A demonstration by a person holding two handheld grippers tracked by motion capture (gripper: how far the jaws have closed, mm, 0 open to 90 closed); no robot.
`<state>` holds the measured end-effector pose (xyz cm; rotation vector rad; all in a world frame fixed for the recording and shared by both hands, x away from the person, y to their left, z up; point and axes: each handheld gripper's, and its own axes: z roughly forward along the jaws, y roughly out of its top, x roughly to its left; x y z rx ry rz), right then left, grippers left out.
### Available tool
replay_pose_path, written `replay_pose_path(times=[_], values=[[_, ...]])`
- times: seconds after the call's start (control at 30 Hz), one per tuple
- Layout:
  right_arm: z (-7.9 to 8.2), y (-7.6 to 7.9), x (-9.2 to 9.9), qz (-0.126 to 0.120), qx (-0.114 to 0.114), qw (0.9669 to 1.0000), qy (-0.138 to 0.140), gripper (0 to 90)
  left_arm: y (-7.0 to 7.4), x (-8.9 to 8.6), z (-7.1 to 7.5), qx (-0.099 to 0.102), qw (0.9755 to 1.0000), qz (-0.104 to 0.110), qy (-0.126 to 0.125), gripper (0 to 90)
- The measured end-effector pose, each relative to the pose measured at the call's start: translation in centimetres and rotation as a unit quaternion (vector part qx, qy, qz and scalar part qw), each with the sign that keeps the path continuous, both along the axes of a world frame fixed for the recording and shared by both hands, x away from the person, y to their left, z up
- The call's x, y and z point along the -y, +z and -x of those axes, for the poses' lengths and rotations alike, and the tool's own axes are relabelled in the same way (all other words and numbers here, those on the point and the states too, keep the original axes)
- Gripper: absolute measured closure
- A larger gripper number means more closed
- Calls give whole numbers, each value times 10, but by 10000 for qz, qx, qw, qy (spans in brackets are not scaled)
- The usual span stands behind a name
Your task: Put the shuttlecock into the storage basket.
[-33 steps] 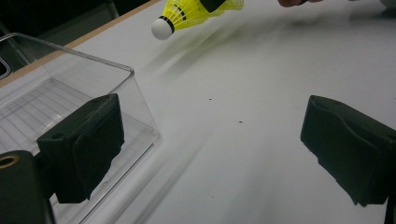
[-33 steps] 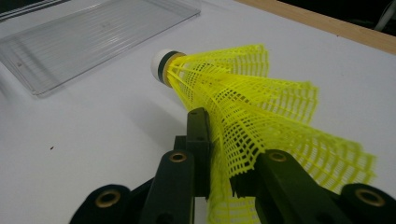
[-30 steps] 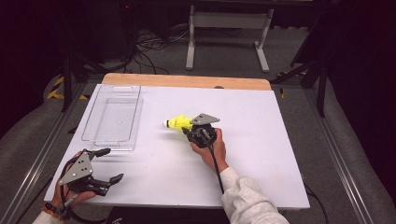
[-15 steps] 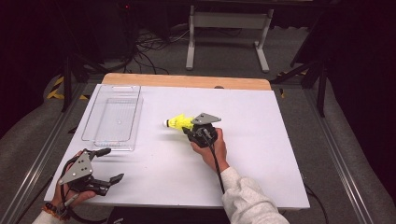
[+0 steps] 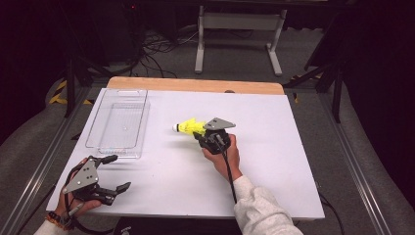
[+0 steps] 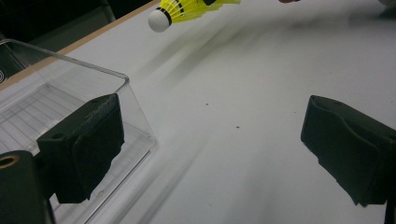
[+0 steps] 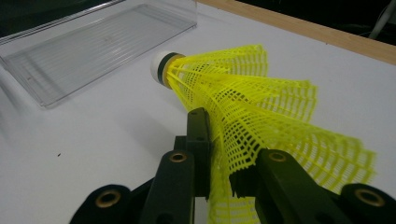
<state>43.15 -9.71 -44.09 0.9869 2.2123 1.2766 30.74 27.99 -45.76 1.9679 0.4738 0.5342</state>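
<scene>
Right gripper [image 5: 198, 133] pinches the yellow shuttlecock [image 5: 188, 128] by its mesh skirt, near the middle of the white table [image 5: 274, 147].

Seen in the right gripper view, the skirt [image 7: 261, 116] is squeezed between the two black jaws, and the white cork tip [image 7: 161, 66] points toward the clear plastic tray [image 5: 117, 125] at the table's far left. Left gripper [image 5: 115, 172] rests at the near left corner, just in front of the tray, with its jaws spread wide around nothing.

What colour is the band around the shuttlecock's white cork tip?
Dark green band, clearest in the right gripper view.
</scene>
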Motion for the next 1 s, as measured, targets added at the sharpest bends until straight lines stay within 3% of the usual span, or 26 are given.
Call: replay_pose_path(times=[0.57, 1.0], values=[[0, 6, 4, -186, 78, 9998, 17, 809, 2, -3, -2, 69, 9999, 88, 14, 63], [1, 7, -10, -213, 95, 9997, 94, 810, 3, -5, 0, 92, 9999, 78, 38, 62]])
